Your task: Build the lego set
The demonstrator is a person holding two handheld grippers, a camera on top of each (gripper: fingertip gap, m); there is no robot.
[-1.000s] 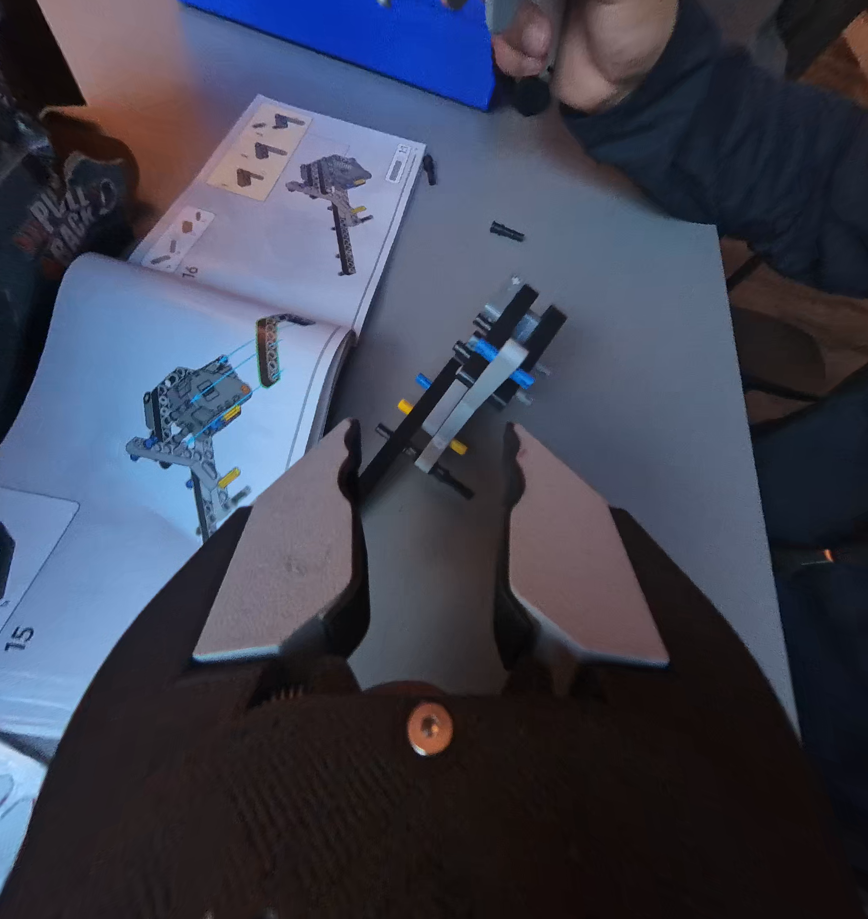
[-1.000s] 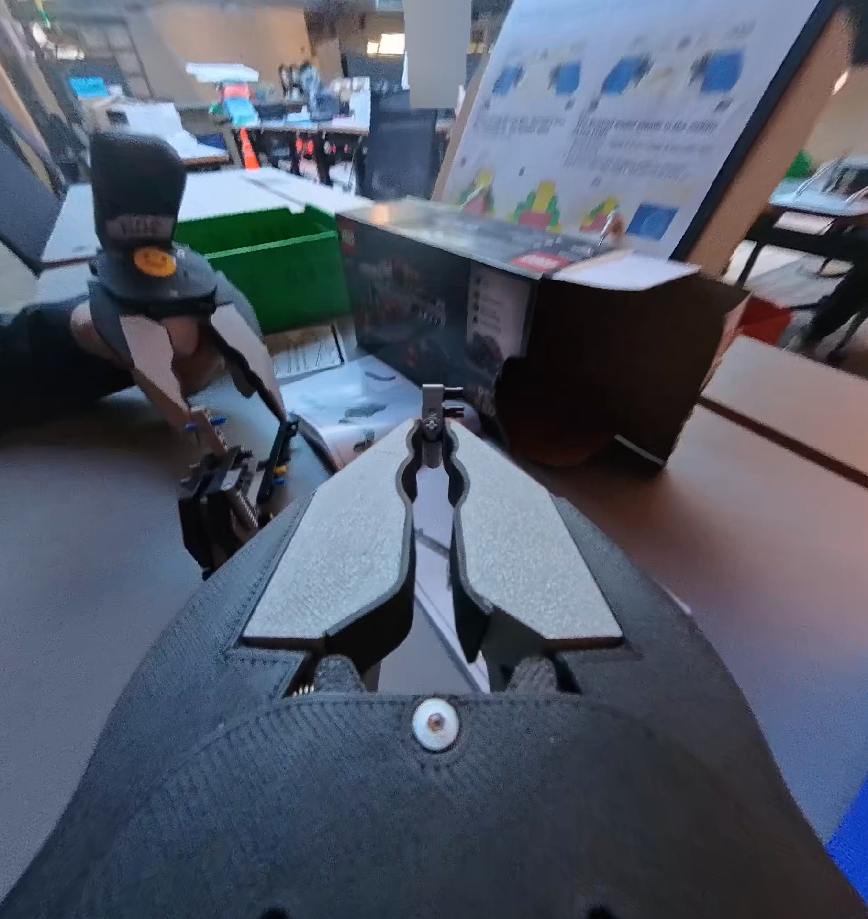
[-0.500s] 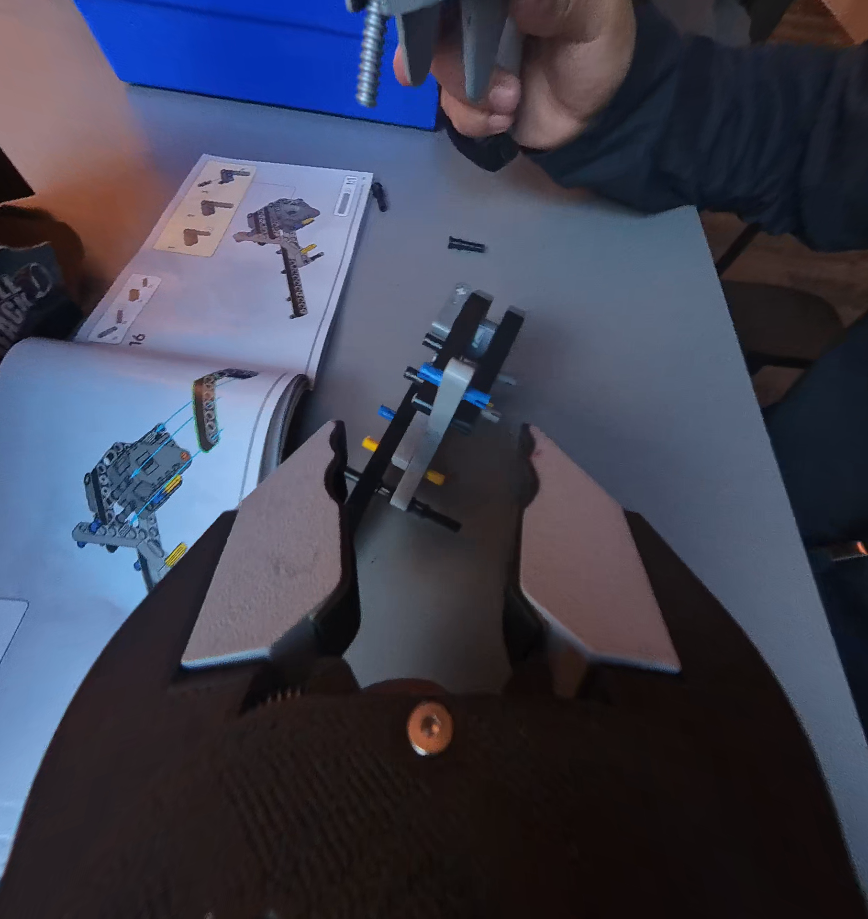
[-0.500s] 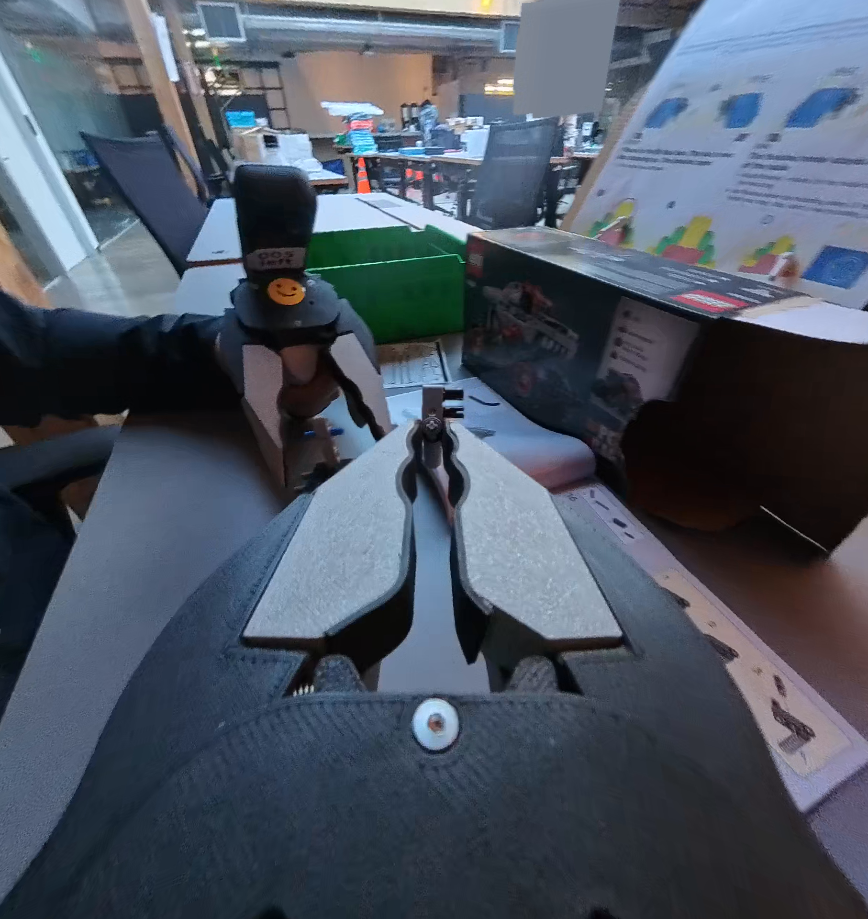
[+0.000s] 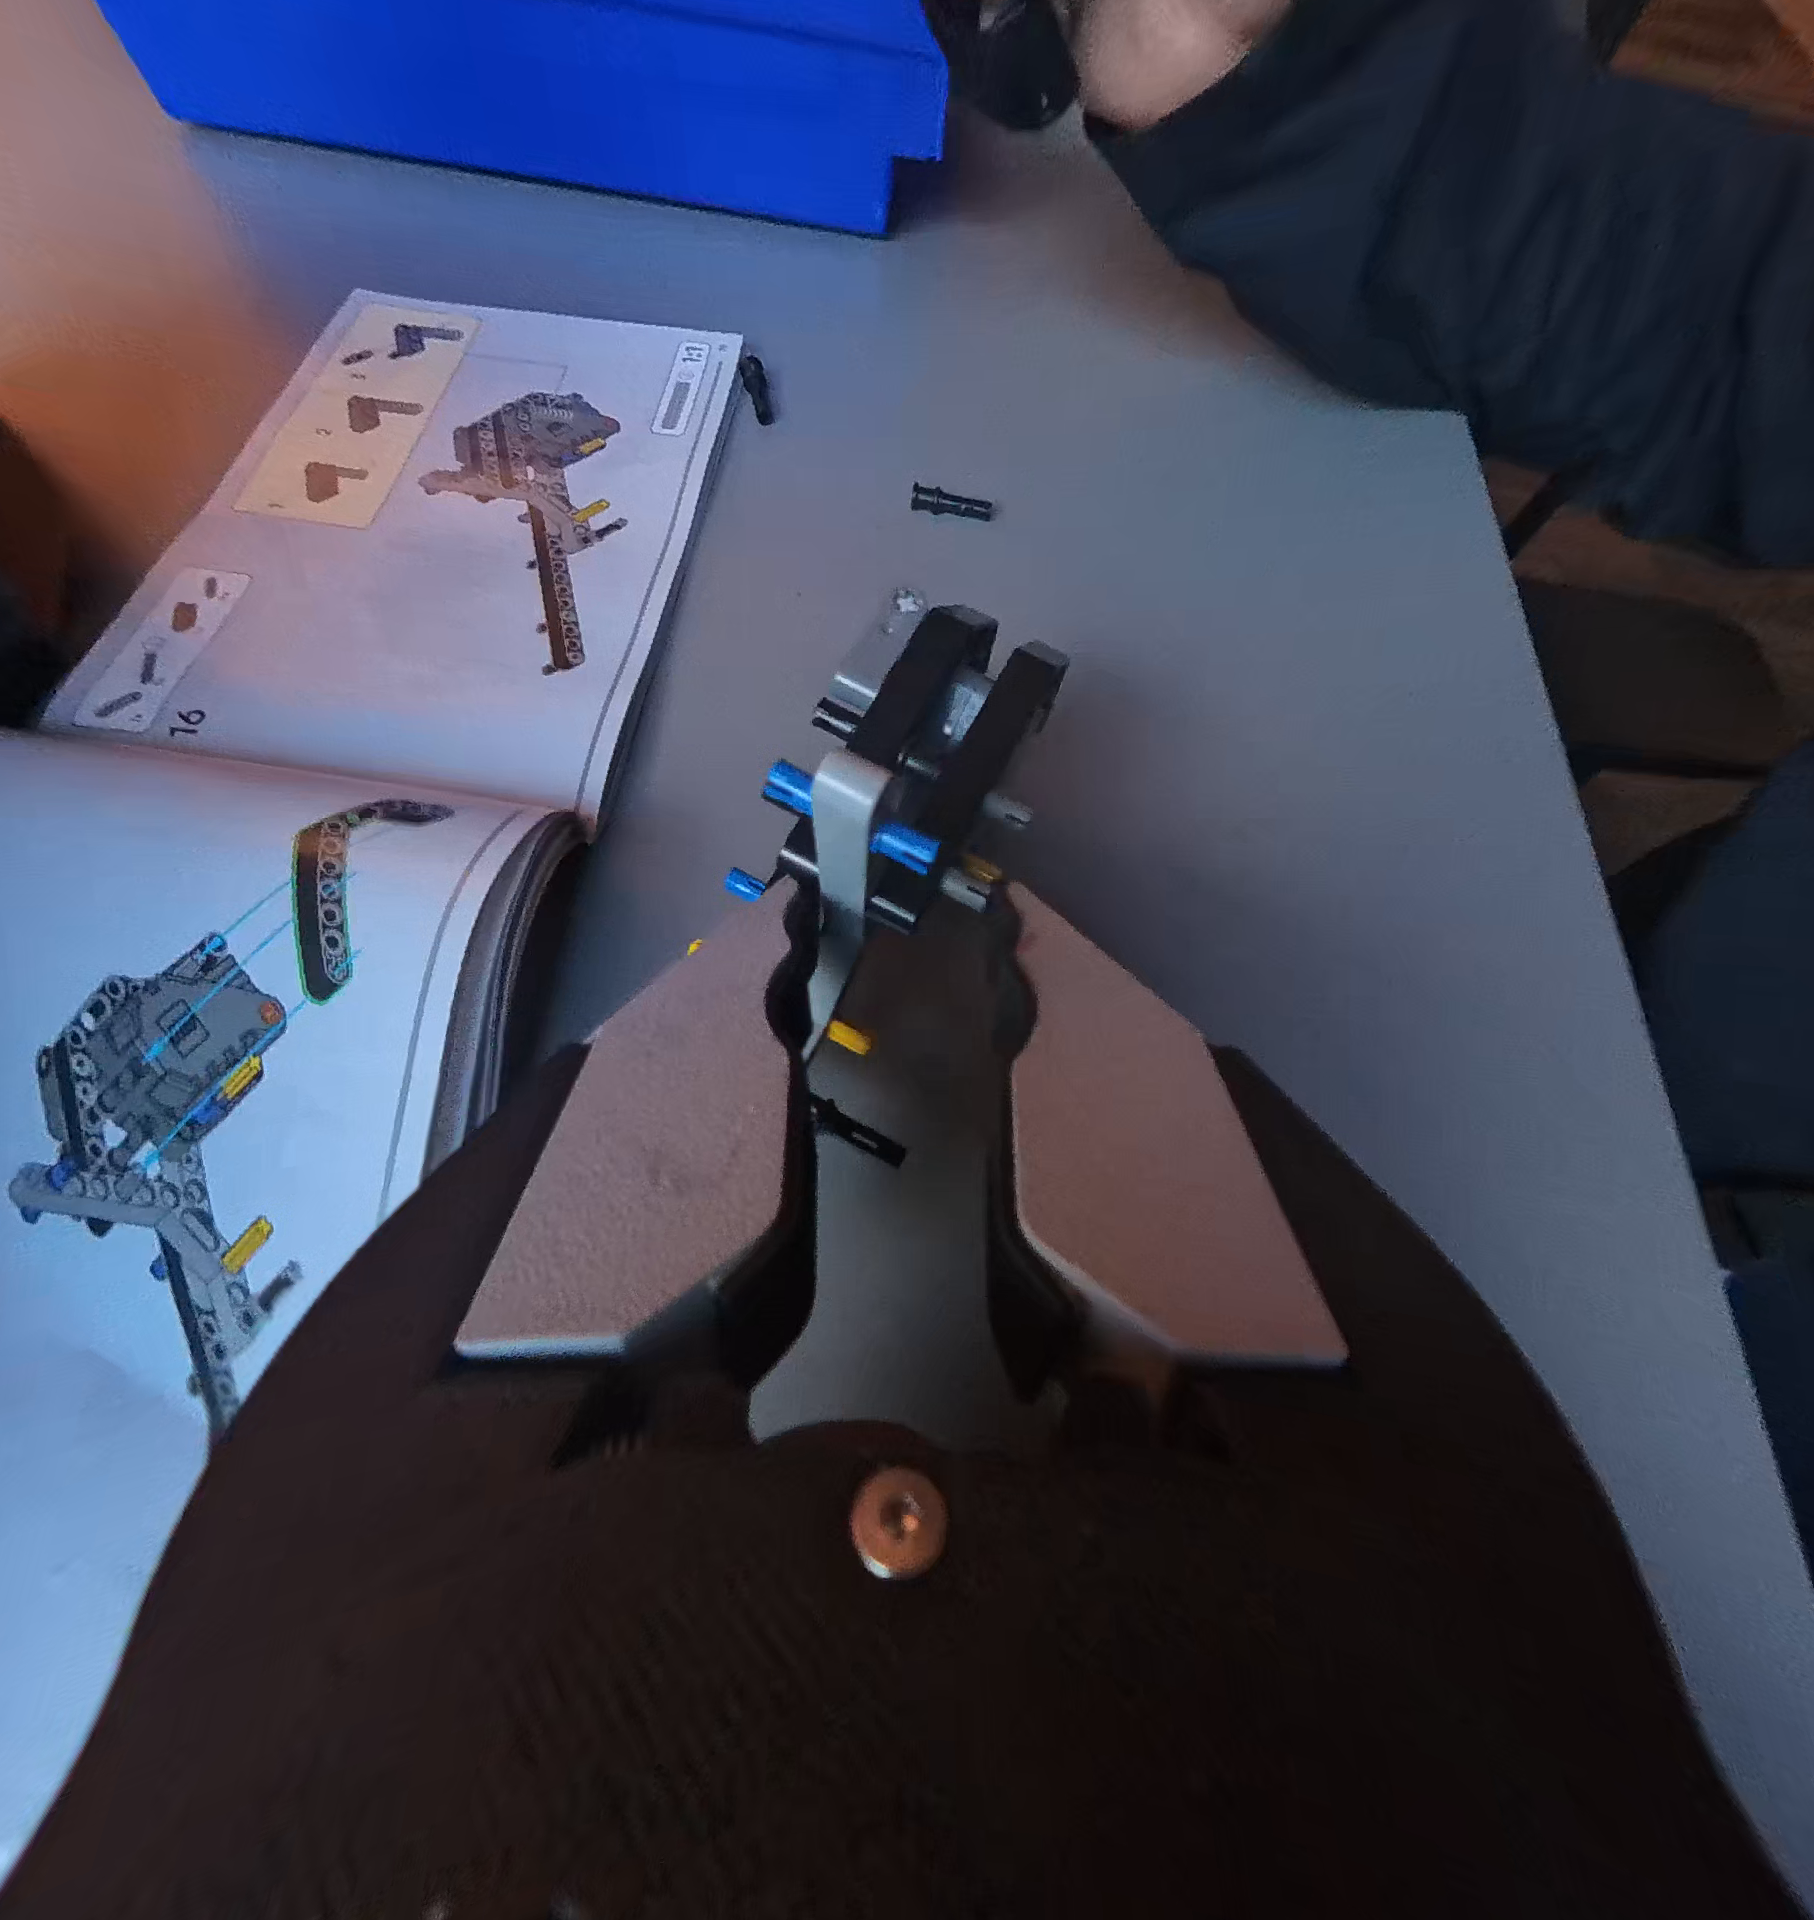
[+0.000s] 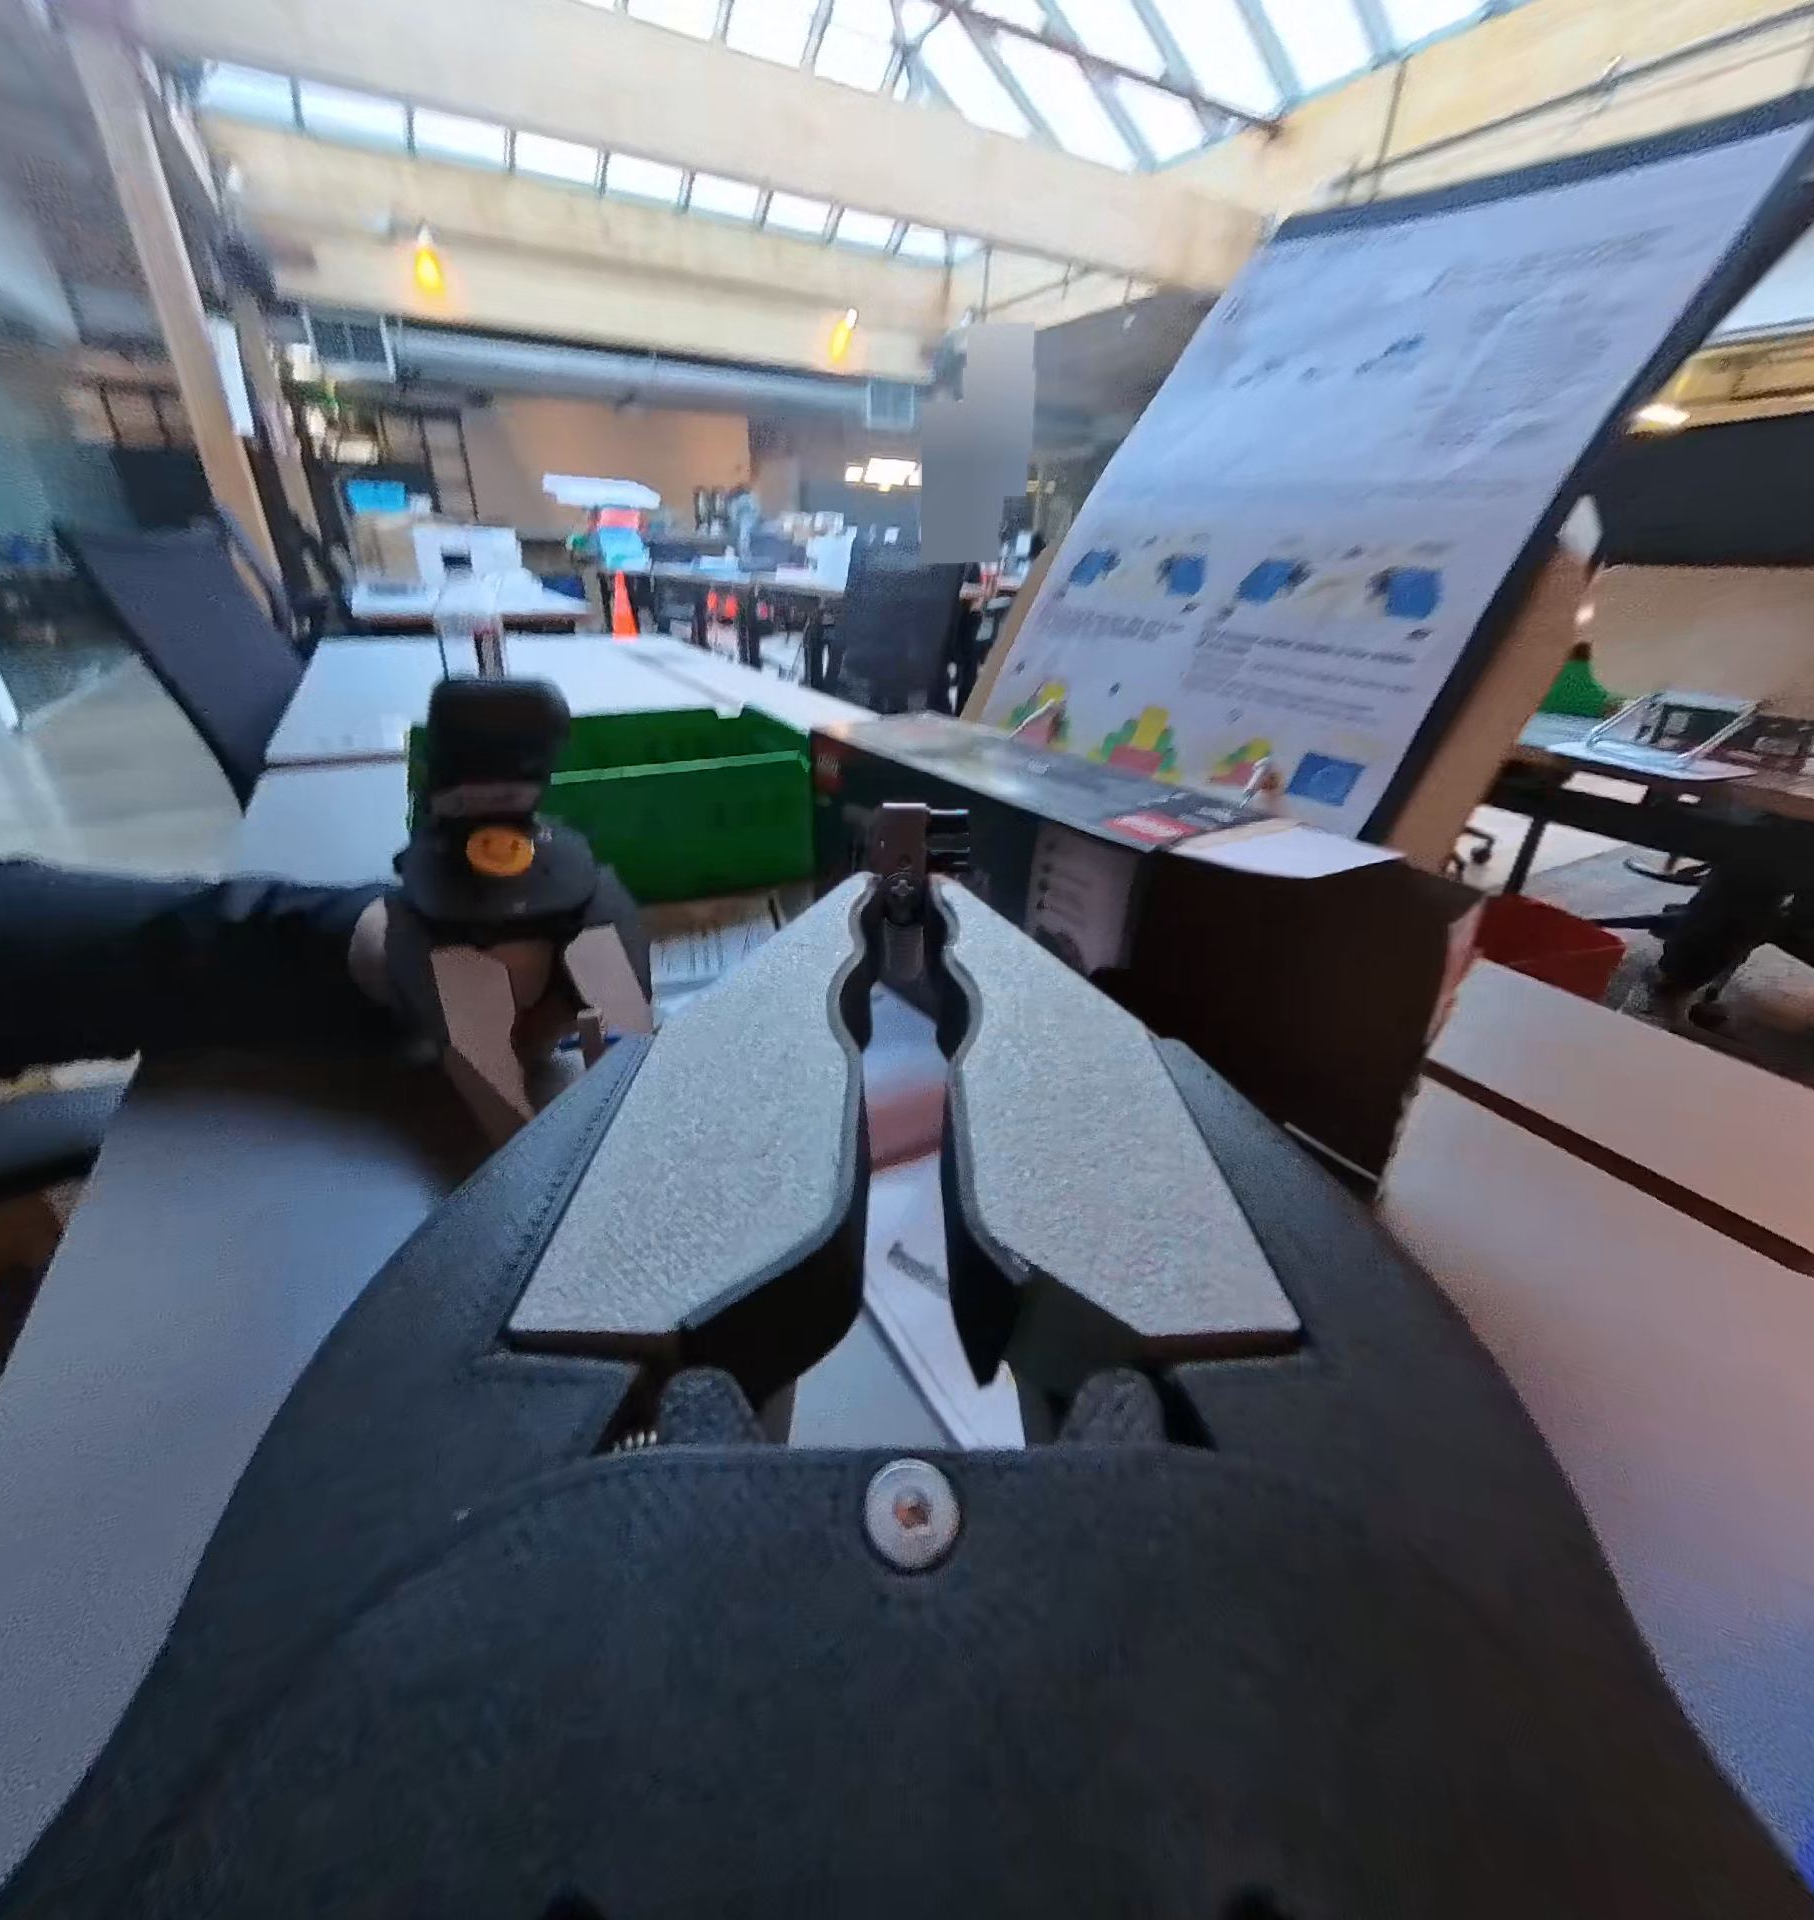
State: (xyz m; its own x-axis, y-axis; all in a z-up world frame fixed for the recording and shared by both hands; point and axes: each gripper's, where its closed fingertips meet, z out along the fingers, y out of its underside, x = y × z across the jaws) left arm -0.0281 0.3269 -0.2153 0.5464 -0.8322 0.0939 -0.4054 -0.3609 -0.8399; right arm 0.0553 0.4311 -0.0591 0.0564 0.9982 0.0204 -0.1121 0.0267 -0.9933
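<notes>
While the left gripper (image 5: 898,925) clamps its jaws on the lower beam of the half-built lego assembly (image 5: 908,774), that beam's foot is swallowed between the fingers (image 5: 674,1122), so only the black and grey upper part with its blue pins shows clear above the grey table (image 5: 1246,727); the right gripper (image 6: 901,920) sits nearly closed, pinching a small dark lego piece (image 6: 908,847) at its very tips, blurred and hard to name; the left gripper appears in the right wrist view too (image 6: 529,997), the assembly almost wholly hidden behind it; the open instruction booklet (image 5: 394,582) runs off the frame's left edge; two loose black pins (image 5: 950,502) lie apart beyond the assembly, one just beside the booklet's corner (image 5: 758,388); a blue bin (image 5: 570,94) is cropped at the top, a dark sleeve (image 5: 1505,208) crosses the corner; a dark lego box (image 6: 1194,914), a green bin (image 6: 674,800) and a leaning poster board (image 6: 1350,499) stand behind; beyond, a smeared workshop hall under skylights.
</notes>
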